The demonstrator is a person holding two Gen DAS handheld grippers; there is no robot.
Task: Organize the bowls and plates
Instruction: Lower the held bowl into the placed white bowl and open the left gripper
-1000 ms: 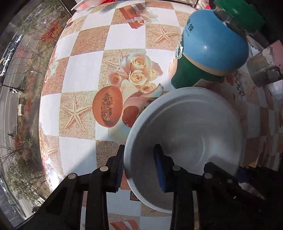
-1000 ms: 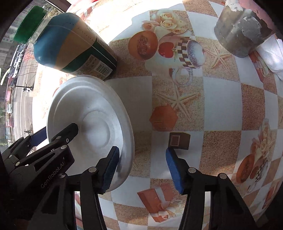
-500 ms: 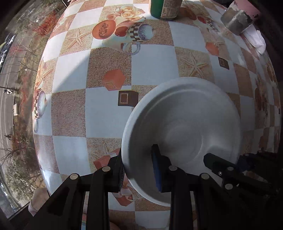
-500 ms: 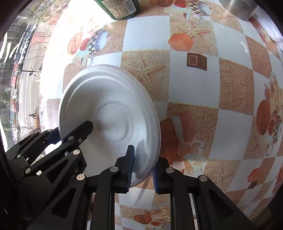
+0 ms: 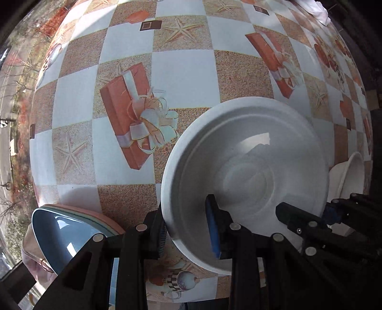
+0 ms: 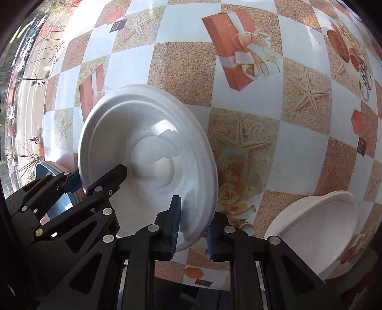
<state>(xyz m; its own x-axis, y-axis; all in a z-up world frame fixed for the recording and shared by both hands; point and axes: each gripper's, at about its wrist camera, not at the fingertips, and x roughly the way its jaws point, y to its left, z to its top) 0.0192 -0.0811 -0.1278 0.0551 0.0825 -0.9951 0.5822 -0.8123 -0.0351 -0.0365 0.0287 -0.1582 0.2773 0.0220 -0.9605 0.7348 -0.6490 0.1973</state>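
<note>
A white plate [image 5: 246,171] is held above the patterned table by both grippers at once. My left gripper [image 5: 188,229] is shut on its left rim. My right gripper [image 6: 192,229] is shut on its right rim; the plate also shows in the right wrist view [image 6: 148,157]. A stack of blue and pink plates [image 5: 64,236] lies at the near left table edge, also in the right wrist view [image 6: 47,169]. A white bowl [image 6: 315,221] sits at the near right, also seen in the left wrist view [image 5: 351,174].
The table [image 5: 183,71] has a checked cloth with gift box and starfish prints. A white cloth [image 5: 315,9] lies at the far right. A window with a street view runs along the left side.
Both grippers have carried the white plate back toward the near table edge. The bottle and grey cup have left view; the plate stack and white bowl have come into view.
</note>
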